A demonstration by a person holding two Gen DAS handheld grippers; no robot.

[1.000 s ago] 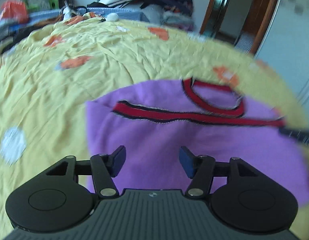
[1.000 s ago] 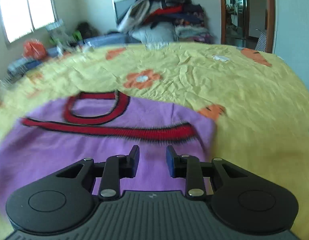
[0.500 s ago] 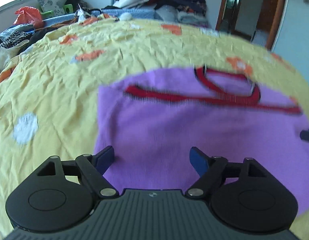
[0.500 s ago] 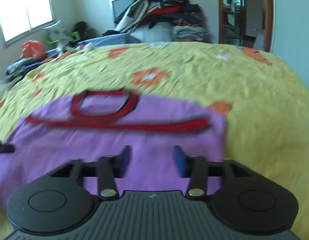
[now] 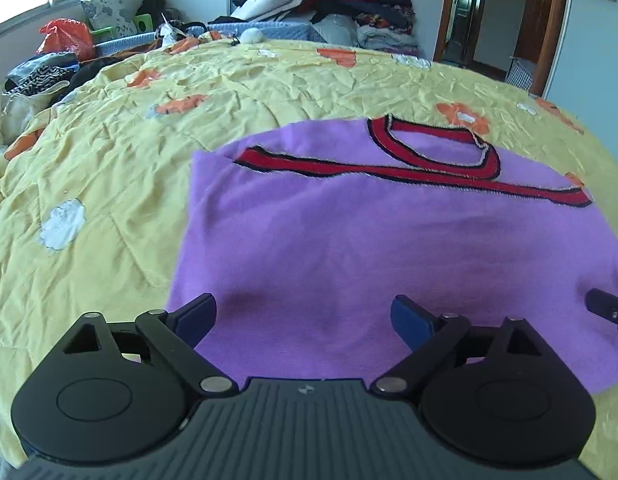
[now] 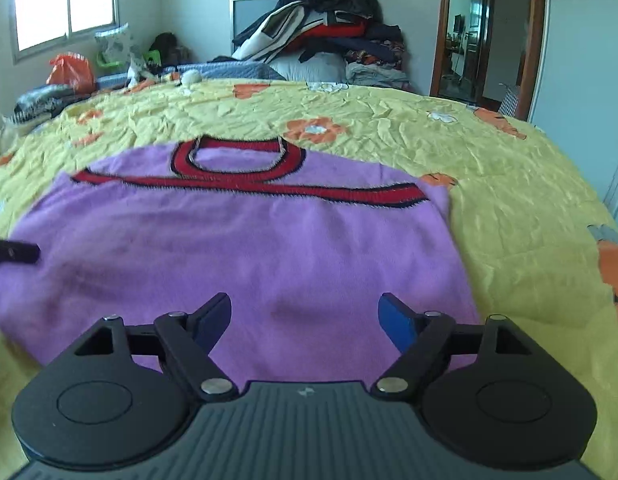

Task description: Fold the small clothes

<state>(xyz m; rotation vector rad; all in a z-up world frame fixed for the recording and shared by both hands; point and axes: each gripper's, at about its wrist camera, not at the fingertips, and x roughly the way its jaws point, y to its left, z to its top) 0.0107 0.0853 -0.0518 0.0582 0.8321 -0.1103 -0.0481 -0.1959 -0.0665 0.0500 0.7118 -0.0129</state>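
Over sweater (image 5: 369, 248) near hem: left tongs (image 5: 305, 316) and right tongs (image 6: 305, 316) opening, nothing gripped. Sweater flat on bed (image 5: 109, 184).

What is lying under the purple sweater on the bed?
The purple sweater lies flat on a yellow bedspread with orange and white flowers. The bedspread shows all around it. Whatever lies directly beneath the sweater is covered and cannot be seen.

A wide bed (image 5: 109, 208) carries everything, spread with a wrinkled yellow cover printed with orange and white flowers. A purple sweater (image 5: 349, 248) with red trim lies flat on its near part, neckline toward the far end. A small white ball (image 5: 251, 35) rests at the far edge.
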